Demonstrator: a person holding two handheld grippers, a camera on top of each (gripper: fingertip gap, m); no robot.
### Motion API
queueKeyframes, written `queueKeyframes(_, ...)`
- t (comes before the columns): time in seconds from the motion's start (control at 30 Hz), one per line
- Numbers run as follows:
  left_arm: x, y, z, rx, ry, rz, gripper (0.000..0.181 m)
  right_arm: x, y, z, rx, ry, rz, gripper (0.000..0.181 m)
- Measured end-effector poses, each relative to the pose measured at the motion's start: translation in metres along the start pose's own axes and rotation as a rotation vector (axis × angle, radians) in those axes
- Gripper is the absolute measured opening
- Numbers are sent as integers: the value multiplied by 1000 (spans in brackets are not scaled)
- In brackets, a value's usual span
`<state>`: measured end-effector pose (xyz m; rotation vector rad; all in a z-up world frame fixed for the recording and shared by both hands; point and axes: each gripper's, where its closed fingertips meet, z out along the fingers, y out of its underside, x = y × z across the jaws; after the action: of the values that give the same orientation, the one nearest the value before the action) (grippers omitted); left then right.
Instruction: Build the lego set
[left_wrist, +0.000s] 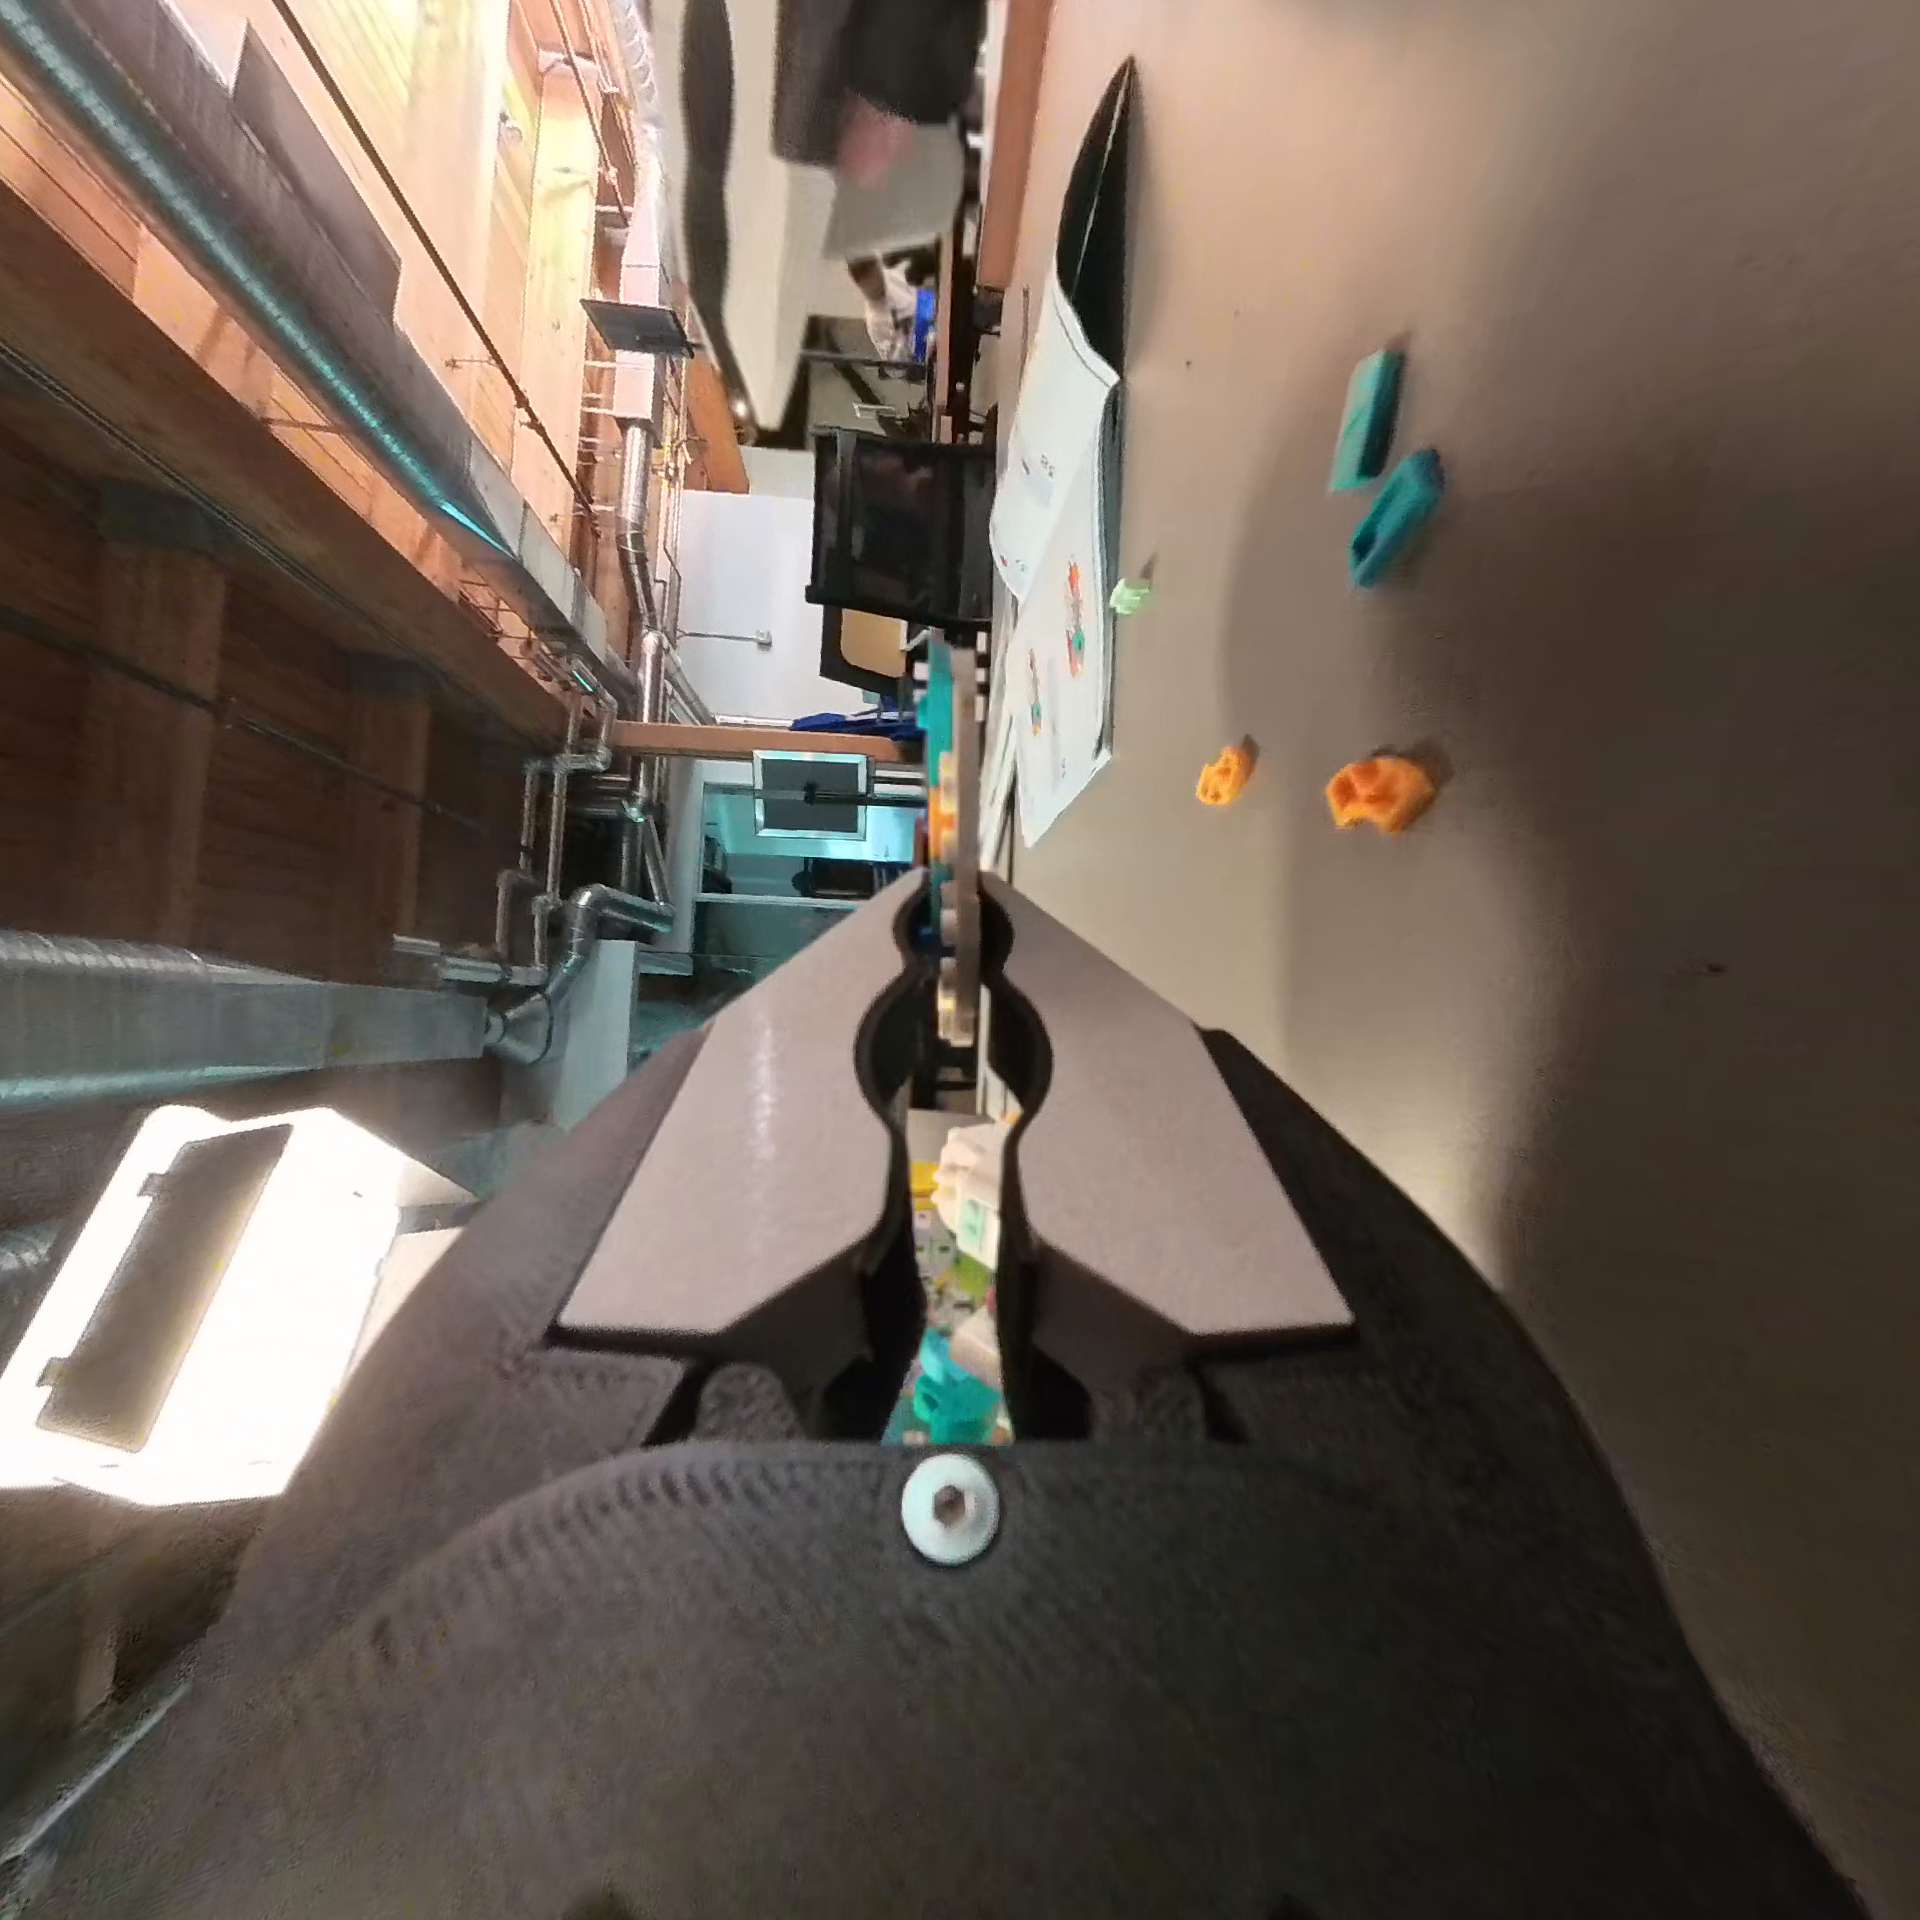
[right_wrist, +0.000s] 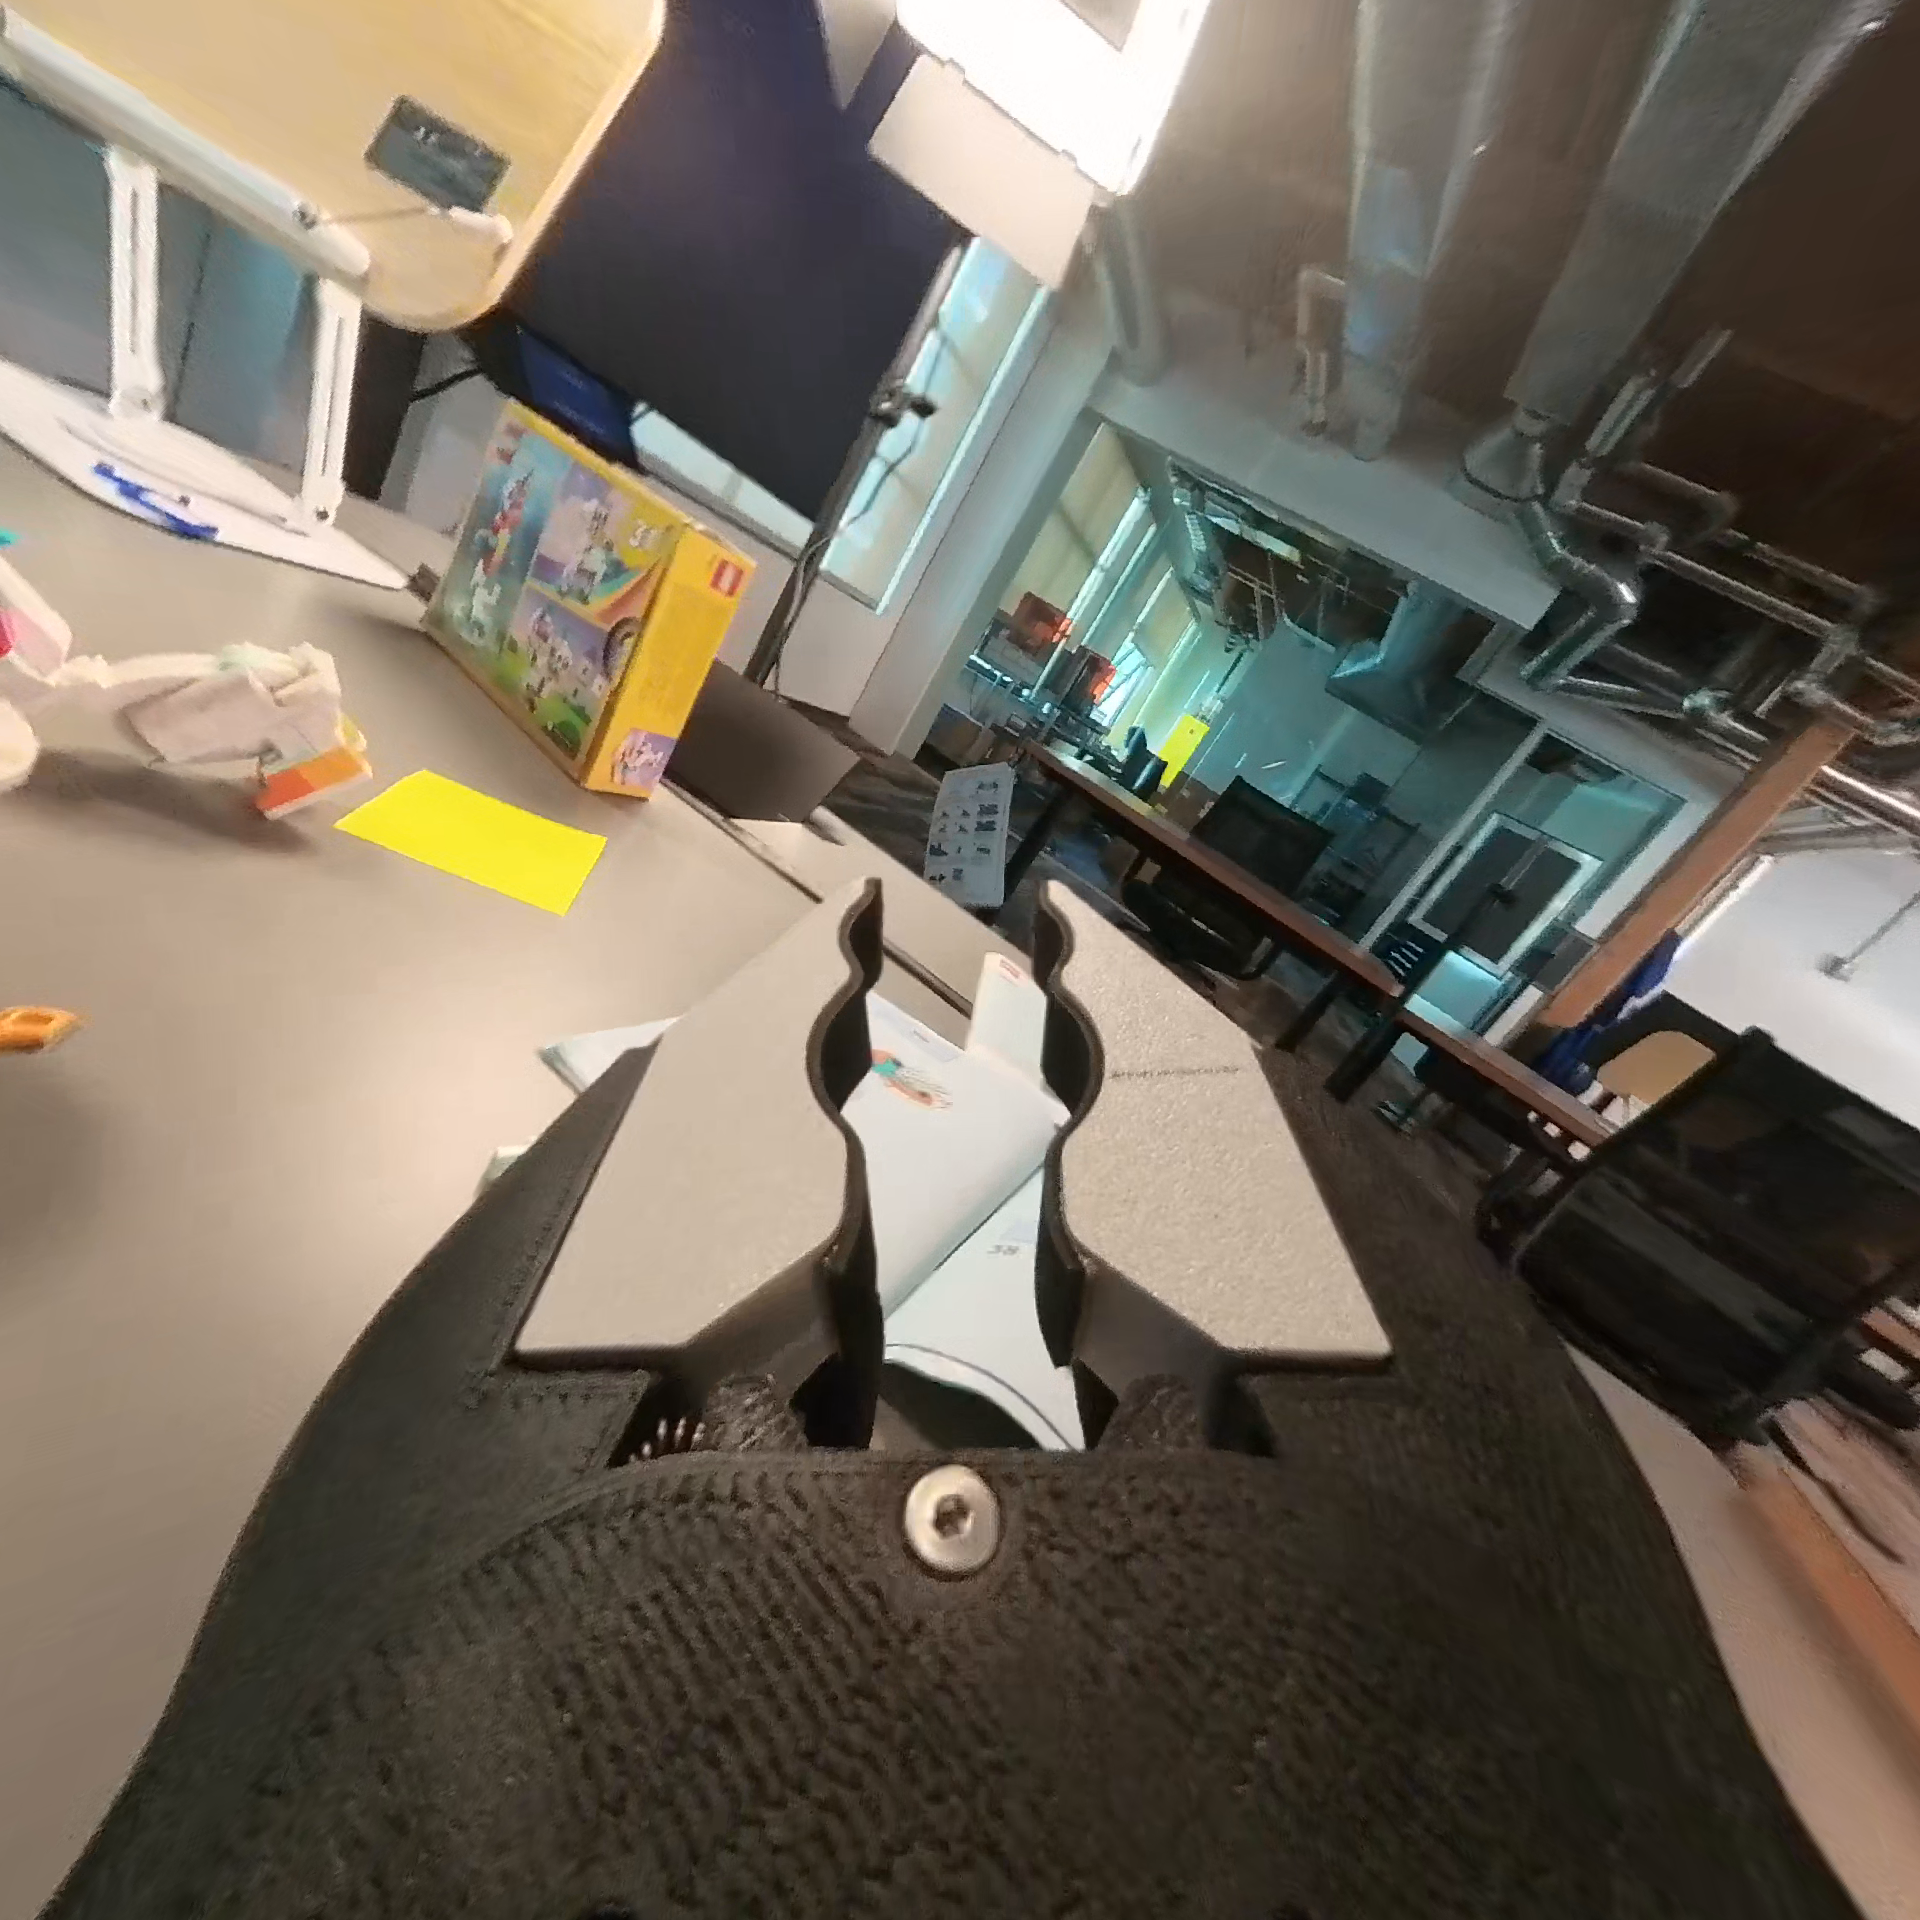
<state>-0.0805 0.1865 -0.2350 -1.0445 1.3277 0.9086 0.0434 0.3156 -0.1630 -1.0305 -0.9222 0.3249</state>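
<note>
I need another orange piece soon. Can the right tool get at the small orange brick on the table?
Probably yes: the right tool is open and empty, and the orange brick lies alone on bare table off to its side, nothing between. It would have to swing over.

A grey table (right_wrist: 260, 1091) fills the foreground. Beyond its far edge stand a long wooden table (right_wrist: 1299, 914) and black mesh chairs (right_wrist: 1714, 1247). Behind them are glass partitions (right_wrist: 1351, 686). Above the long table, silver ducts (right_wrist: 1558, 312) run under a brick ceiling (left_wrist: 156, 675), beside a bright light panel (right_wrist: 1018, 83).
</note>
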Motion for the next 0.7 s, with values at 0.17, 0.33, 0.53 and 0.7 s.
queueKeyframes(0.17,7,2,5,-29,22,12,4,40,-2,-14,53,130,127,26)
queueKeyframes(0.33,6,7,4,-35,30,-27,4,66,5,-27,61,236,193,26)
queueKeyframes(0.53,10,-5,4,27,63,-44,4,69,13,-30,36,256,185,26)
queueKeyframes(0.7,5,-3,5,16,42,-39,4,68,14,-31,23,258,178,26)
